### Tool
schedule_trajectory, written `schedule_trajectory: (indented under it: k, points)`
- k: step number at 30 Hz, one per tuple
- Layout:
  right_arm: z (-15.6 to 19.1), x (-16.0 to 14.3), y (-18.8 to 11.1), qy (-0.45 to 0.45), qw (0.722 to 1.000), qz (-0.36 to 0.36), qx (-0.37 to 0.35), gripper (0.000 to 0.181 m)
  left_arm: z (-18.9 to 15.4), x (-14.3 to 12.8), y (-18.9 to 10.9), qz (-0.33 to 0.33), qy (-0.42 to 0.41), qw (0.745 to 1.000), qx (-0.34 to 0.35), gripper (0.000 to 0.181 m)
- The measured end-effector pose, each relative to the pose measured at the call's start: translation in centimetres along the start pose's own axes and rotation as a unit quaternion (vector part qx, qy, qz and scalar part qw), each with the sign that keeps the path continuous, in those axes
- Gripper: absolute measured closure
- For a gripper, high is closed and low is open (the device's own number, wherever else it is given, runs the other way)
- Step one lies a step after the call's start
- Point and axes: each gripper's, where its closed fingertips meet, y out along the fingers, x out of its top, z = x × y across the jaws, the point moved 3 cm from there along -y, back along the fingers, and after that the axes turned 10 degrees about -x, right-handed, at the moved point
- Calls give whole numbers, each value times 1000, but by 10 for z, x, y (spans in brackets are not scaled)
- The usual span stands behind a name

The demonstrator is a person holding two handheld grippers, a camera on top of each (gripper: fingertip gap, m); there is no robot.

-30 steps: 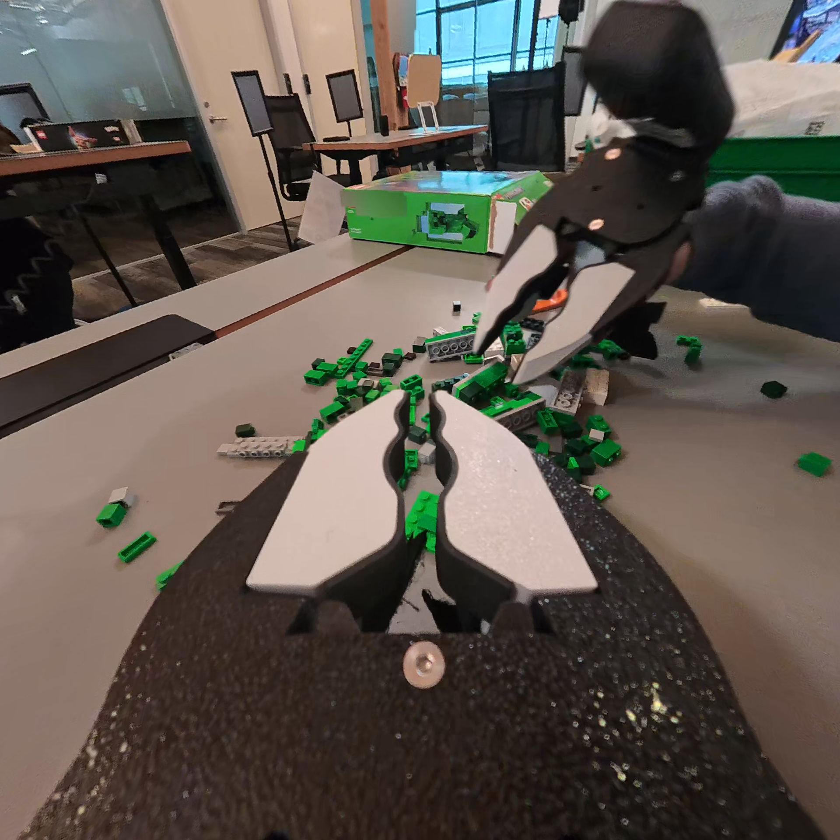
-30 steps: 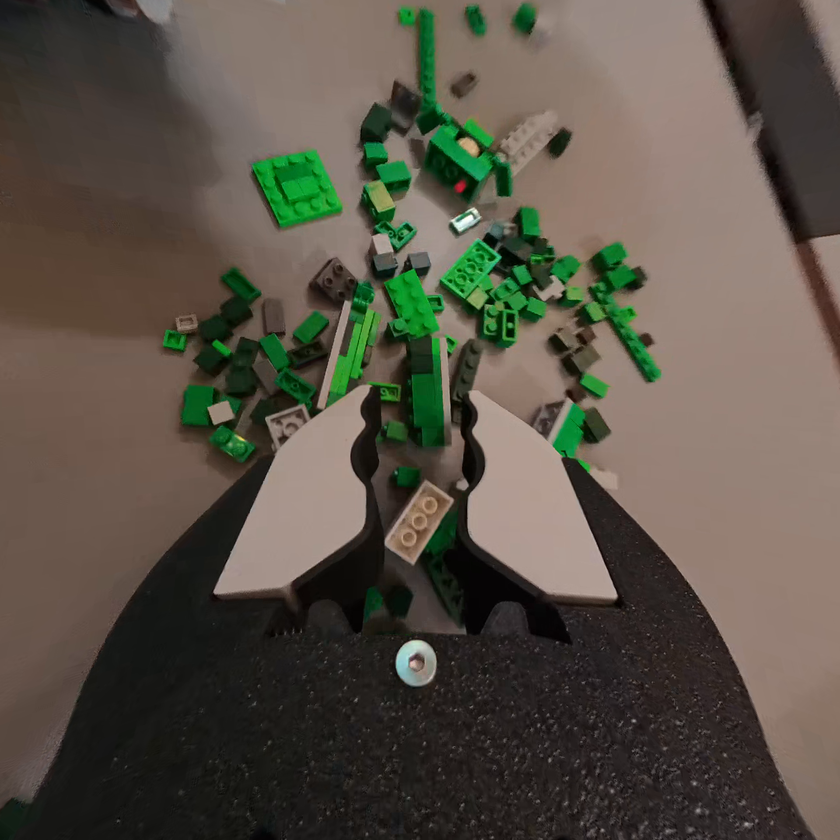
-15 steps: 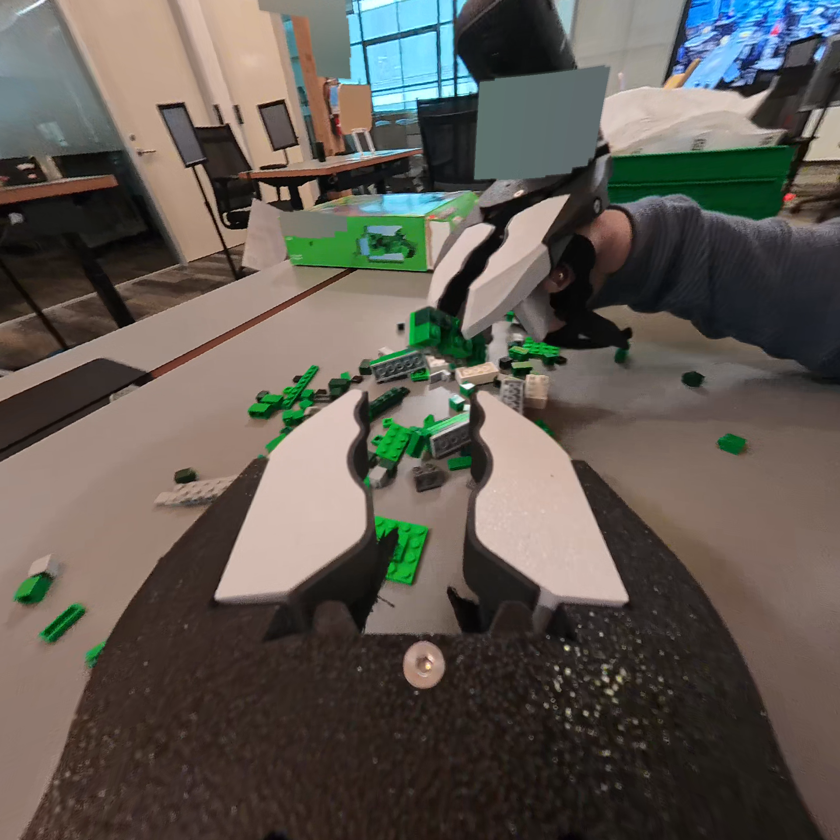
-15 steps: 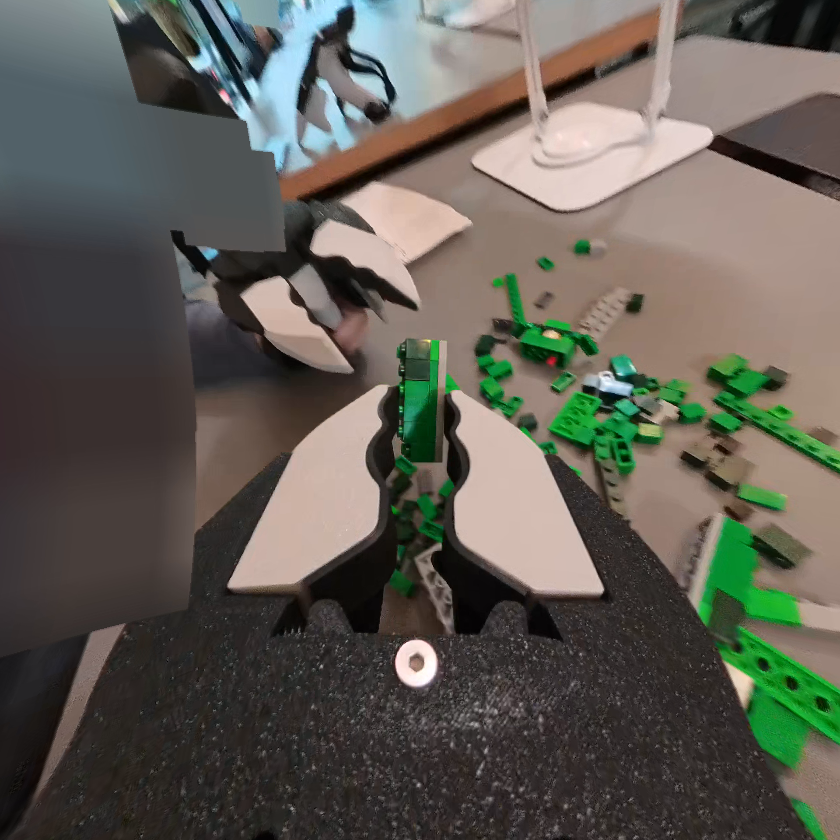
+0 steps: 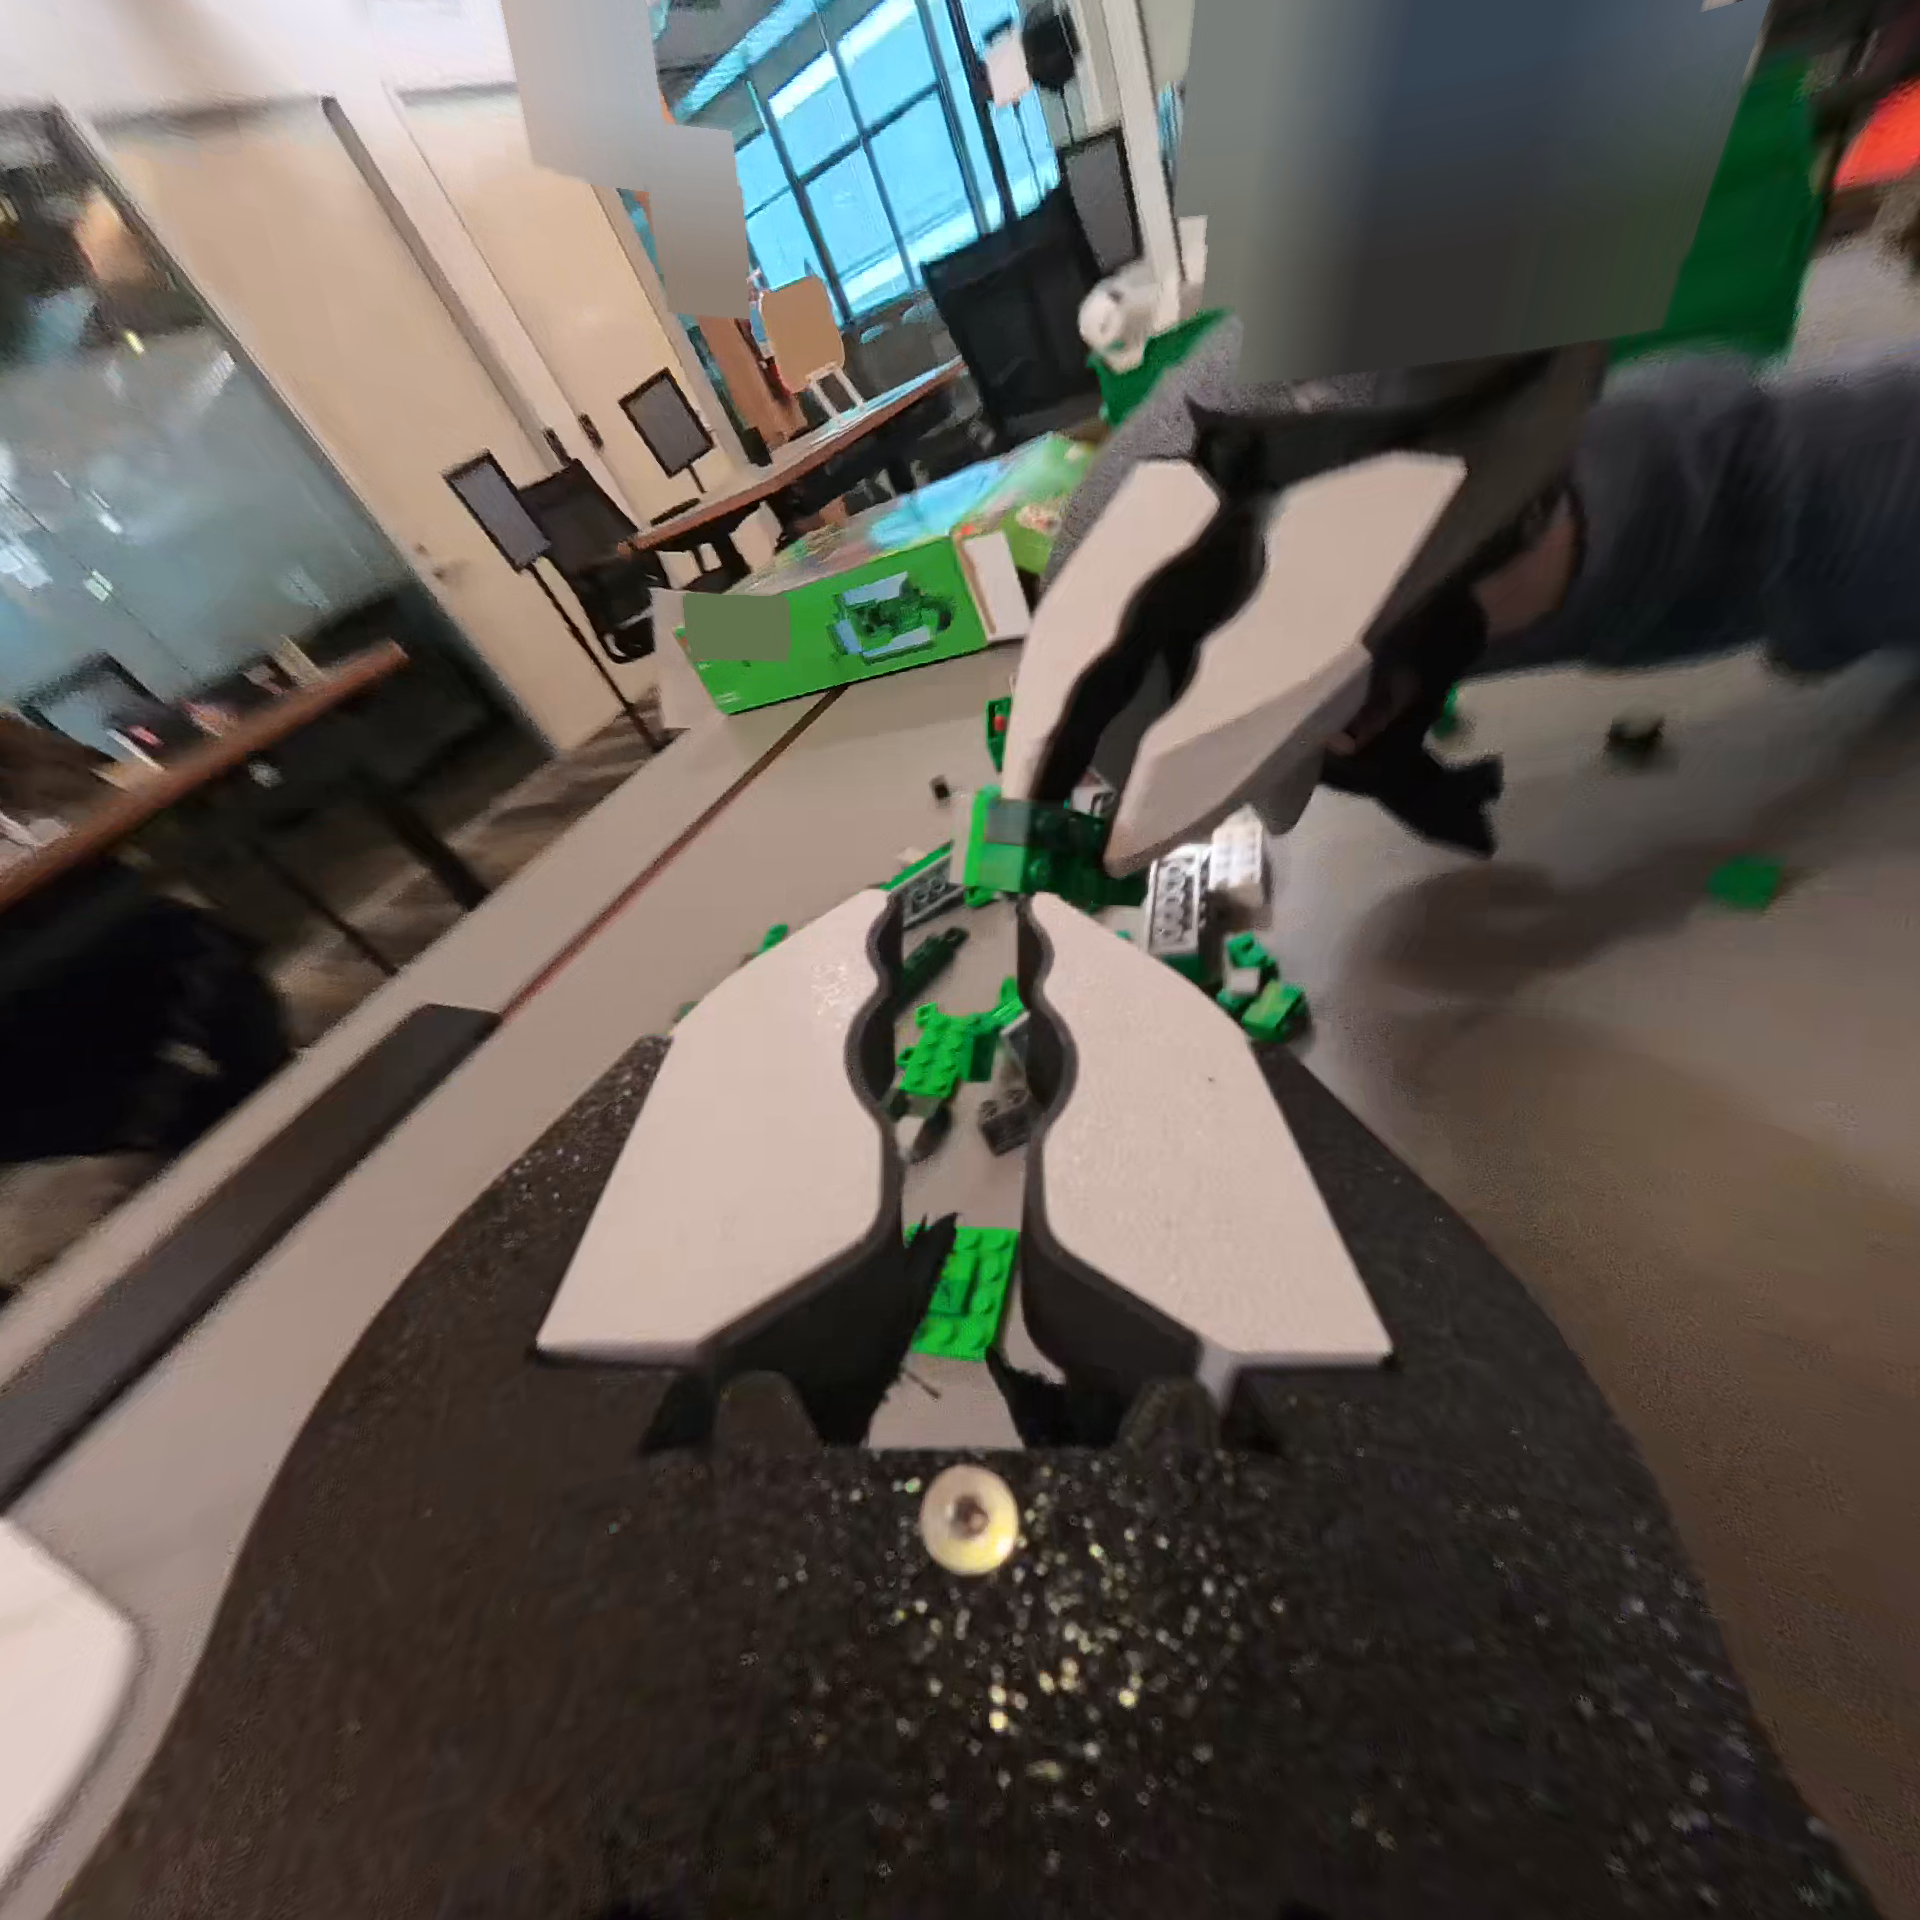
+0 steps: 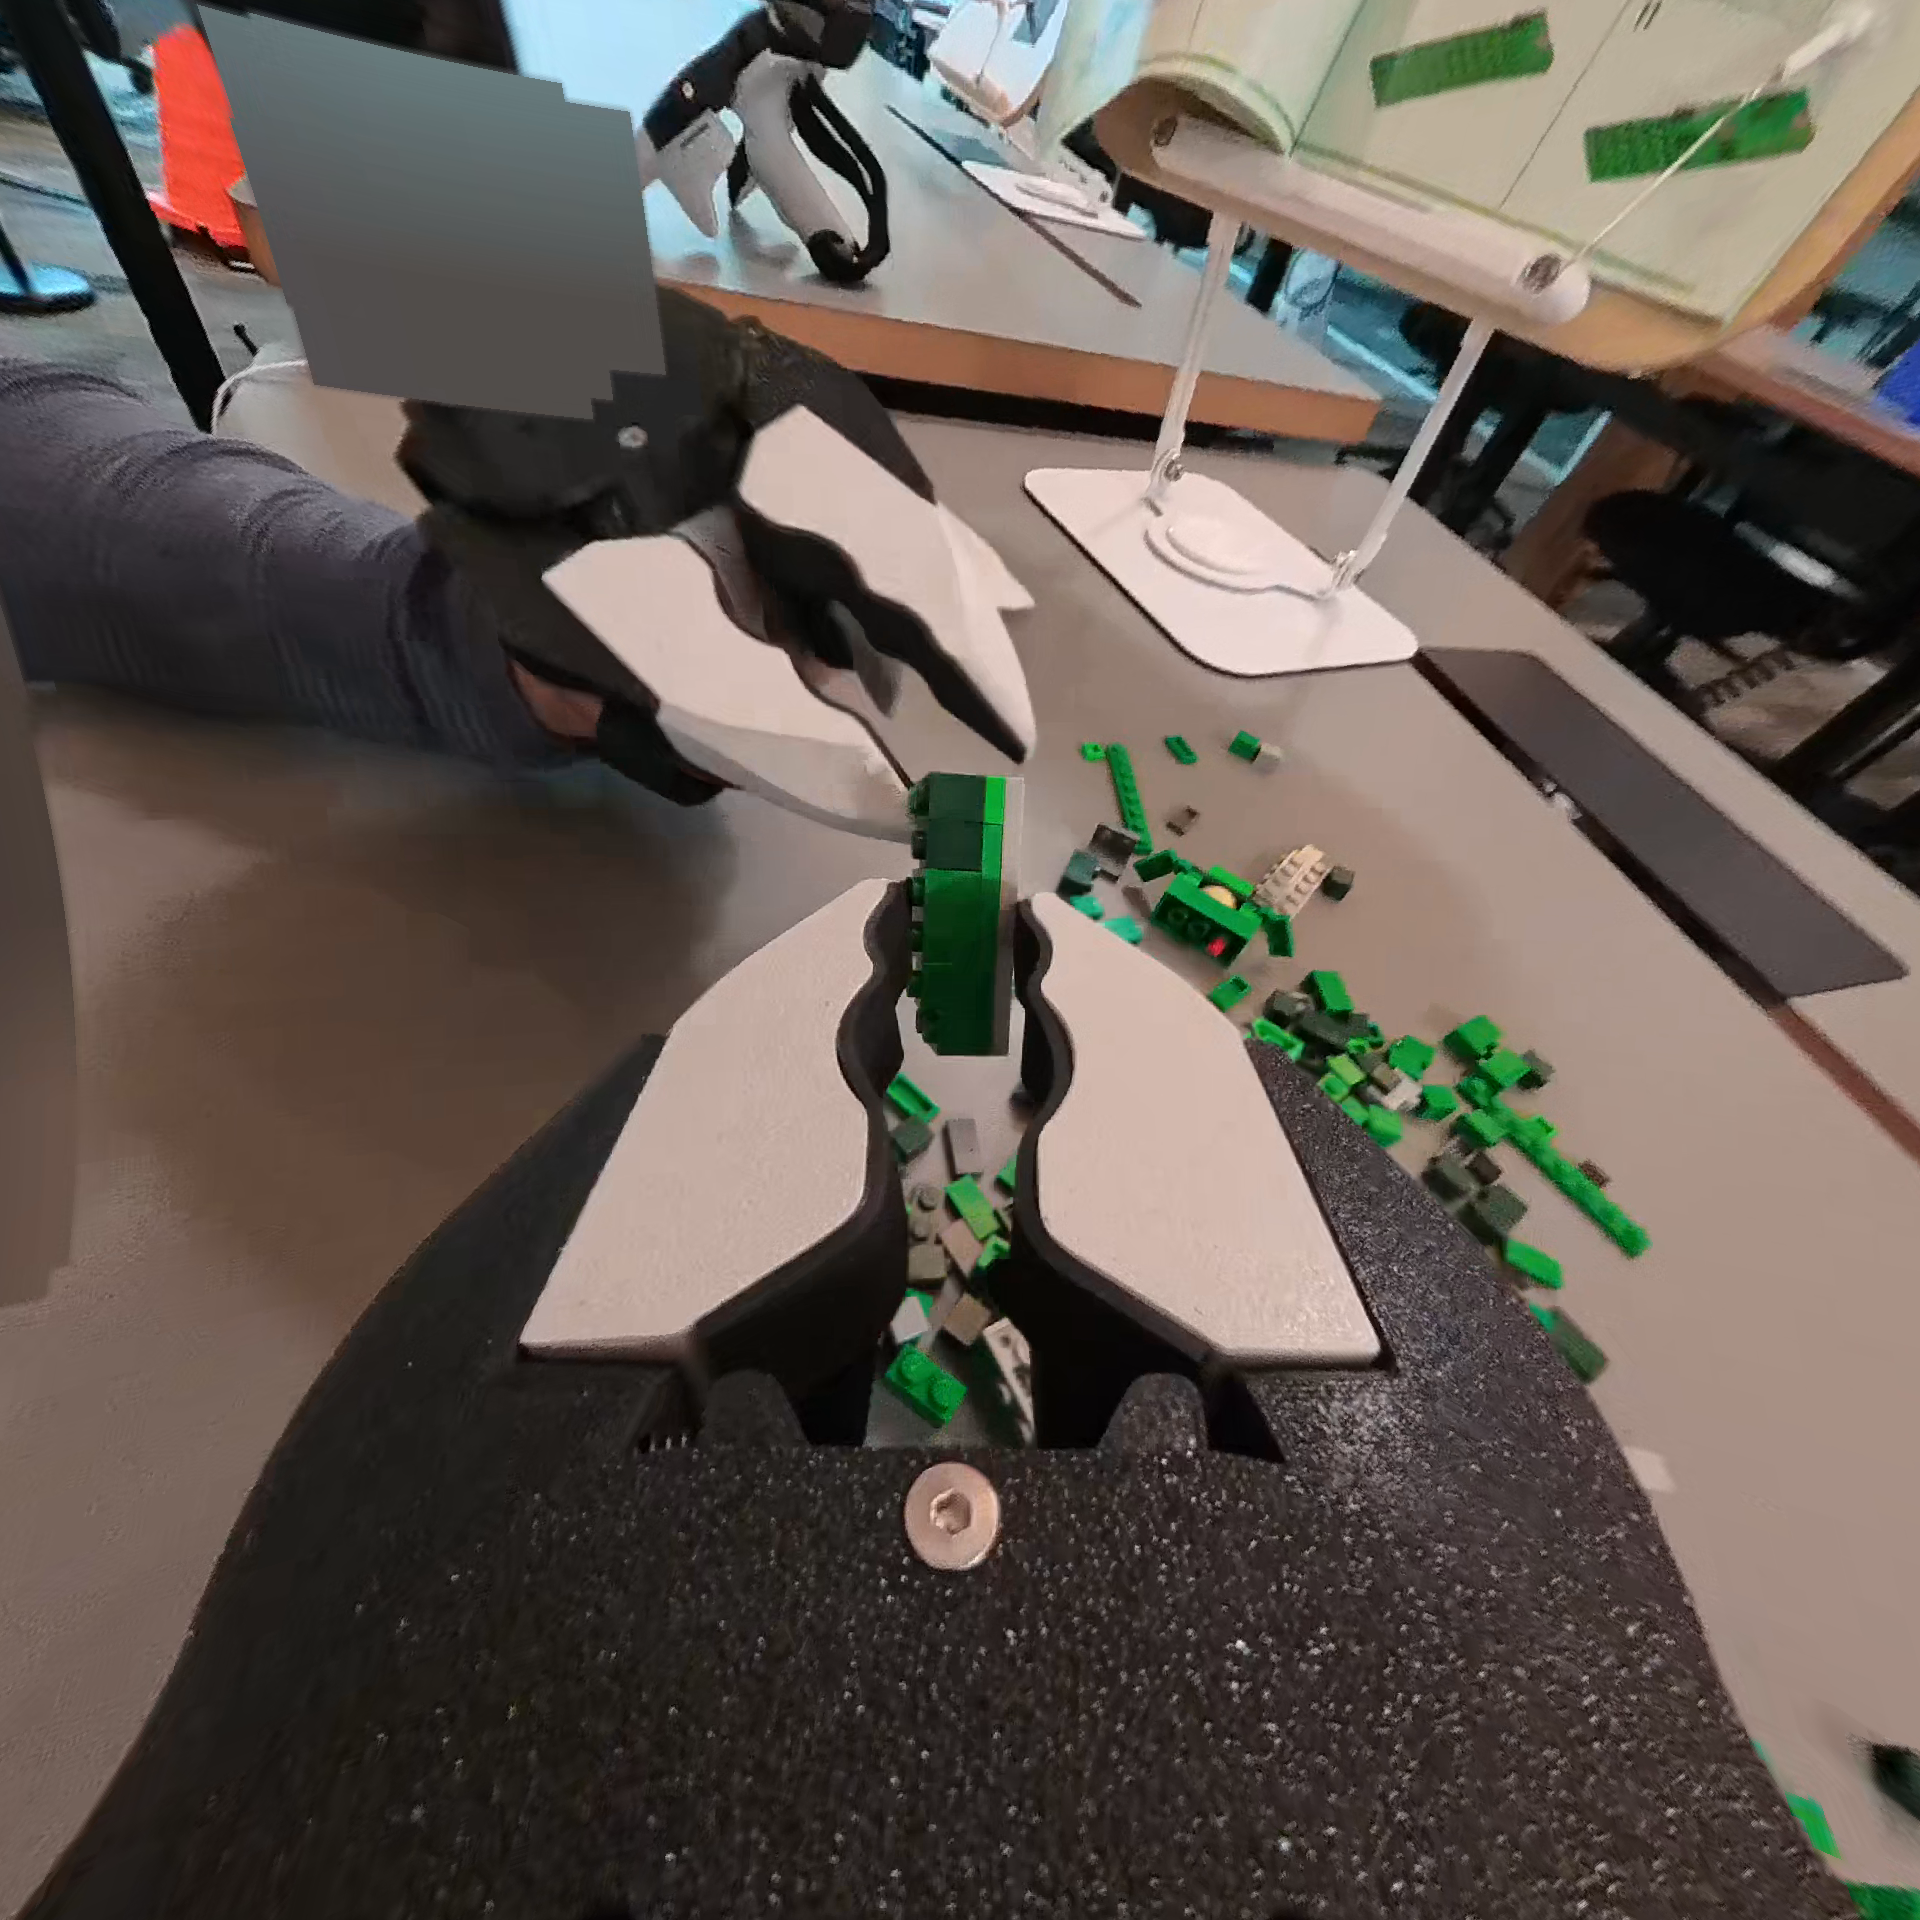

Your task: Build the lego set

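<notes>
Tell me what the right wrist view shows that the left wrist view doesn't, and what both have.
Only the right wrist view shows the white stand base and the small green model with a red dot lying among loose bricks.

Only the left wrist view shows the green set box at the far end and a flat green plate on the table under the left gripper, whose fingers are parted and empty.

Both show the right gripper shut on the stacked green assembly, with the left gripper's tips close to its top, and the grey table.

Green brick stack (image 6: 961, 935) with grey edge, upright, held above table; loose green, grey bricks (image 6: 1455, 1101) scattered below, apparently unassembled
</notes>
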Motion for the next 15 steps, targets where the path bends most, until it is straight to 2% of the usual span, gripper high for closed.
schedule_trajectory:
  k: [3, 11, 15]
  points:
    - [1, -7, 3, 23, 999, 34, 2, 162, -10, -4, 7, 39, 58, 998, -4, 162]
    - [0, -14, 7, 52, 995, 81, -12, 162, -11, -12, 11, 72, 62, 995, 3, 163]
    - [0, -19, 7, 98, 991, 96, 8, 163, -12, -14, 13, 89, 98, 991, 15, 169]
